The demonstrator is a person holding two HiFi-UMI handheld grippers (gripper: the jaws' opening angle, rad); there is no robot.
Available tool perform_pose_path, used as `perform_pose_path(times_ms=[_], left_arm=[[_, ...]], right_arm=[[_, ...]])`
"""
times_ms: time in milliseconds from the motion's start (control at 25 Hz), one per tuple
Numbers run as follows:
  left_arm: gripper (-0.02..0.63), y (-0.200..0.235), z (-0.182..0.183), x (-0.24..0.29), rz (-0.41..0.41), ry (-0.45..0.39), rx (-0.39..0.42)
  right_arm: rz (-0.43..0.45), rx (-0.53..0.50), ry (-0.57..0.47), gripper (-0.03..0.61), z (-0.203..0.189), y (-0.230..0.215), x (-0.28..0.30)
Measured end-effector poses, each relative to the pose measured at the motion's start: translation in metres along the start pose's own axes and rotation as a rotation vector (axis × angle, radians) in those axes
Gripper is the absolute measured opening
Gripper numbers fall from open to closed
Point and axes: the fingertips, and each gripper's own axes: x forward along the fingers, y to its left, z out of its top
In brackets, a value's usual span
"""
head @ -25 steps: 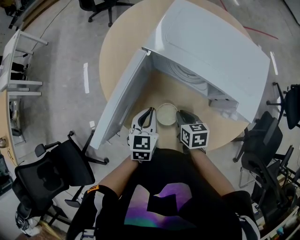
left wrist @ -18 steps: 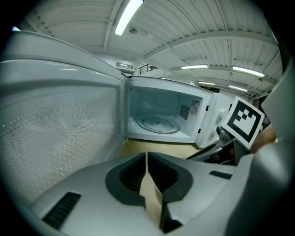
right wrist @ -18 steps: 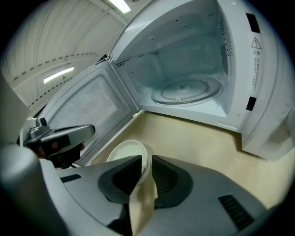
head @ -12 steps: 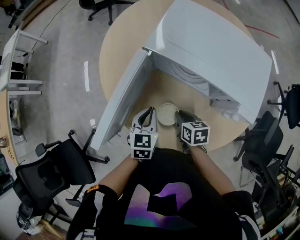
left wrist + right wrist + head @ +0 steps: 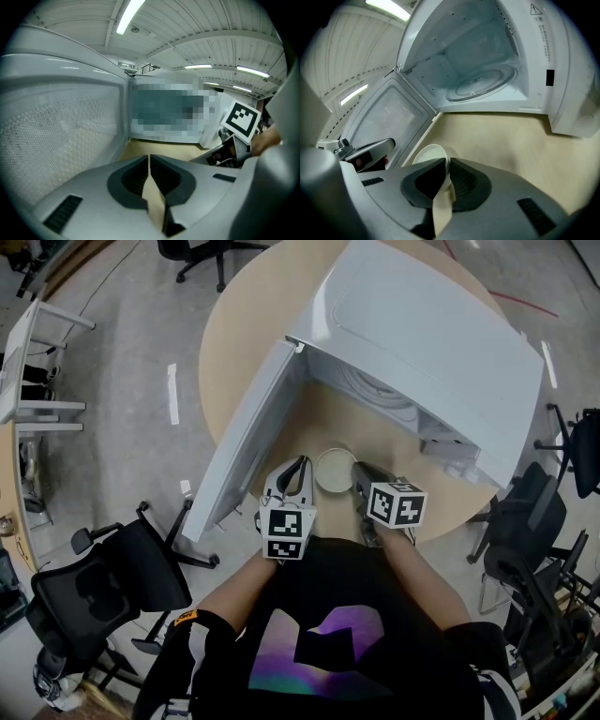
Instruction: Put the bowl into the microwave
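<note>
The small pale bowl (image 5: 332,470) sits upright on the counter (image 5: 244,343), its near rim pinched in the right tongs (image 5: 360,471), just beside the left tongs (image 5: 298,472). Beyond both tongs stands the white microwave (image 5: 431,343), its door (image 5: 239,446) swung wide open.

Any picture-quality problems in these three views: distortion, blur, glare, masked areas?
Head view: sharp, evenly lit, wide-angle bending at the table edge, no harsh glare on the microwave. Left gripper view: heavy fisheye, dark corners, a mosaic patch across the middle, ceiling lights blown out. Right gripper view: fisheye too; bowl rim readable, the jaws nearest the lens slightly soft.
</note>
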Motion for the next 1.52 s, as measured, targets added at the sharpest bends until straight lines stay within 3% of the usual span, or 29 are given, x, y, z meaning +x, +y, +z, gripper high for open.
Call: perform_pose_path(times_ms=[400, 1520], left_arm=[[0.046, 0.004, 0.0, -0.005, 0.008, -0.007, -0.005], [0.046, 0.002, 0.026, -0.002, -0.01, -0.052, 0.002]], right_arm=[[0.011, 0.087, -0.033, 0.038, 0.003, -0.001, -0.006], [0.043, 0.273, -0.243, 0.037, 0.06, 0.001, -0.038]])
